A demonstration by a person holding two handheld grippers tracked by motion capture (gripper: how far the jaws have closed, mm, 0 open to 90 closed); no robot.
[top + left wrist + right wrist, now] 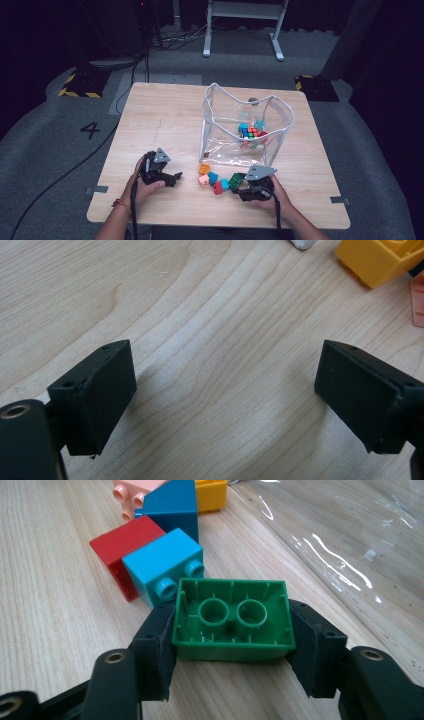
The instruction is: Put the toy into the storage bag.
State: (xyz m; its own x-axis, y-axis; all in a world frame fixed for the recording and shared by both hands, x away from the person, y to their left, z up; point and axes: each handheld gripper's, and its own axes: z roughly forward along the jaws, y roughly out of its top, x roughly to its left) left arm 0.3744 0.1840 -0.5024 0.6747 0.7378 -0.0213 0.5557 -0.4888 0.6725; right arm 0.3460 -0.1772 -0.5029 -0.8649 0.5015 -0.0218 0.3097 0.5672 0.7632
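Note:
My right gripper (232, 630) is shut on a green brick (232, 620) that lies hollow side up on the table, a black pad pressed against each short side. In the high view that green brick (236, 179) sits at the gripper's tip (239, 183), near the front edge. Just beyond it lie a light blue brick (162, 570), a red brick (122, 542), a dark blue brick (172, 505), a pink brick (132, 492) and a yellow brick (210, 492). My left gripper (225, 390) stands open over bare wood, left of the cluster (175, 178).
A clear plastic bag (247, 125) with white trim stands open behind the loose bricks and holds several coloured bricks (250, 131). The wooden table (165, 120) is bare on its left half. The yellow brick (380, 257) lies ahead of the left gripper.

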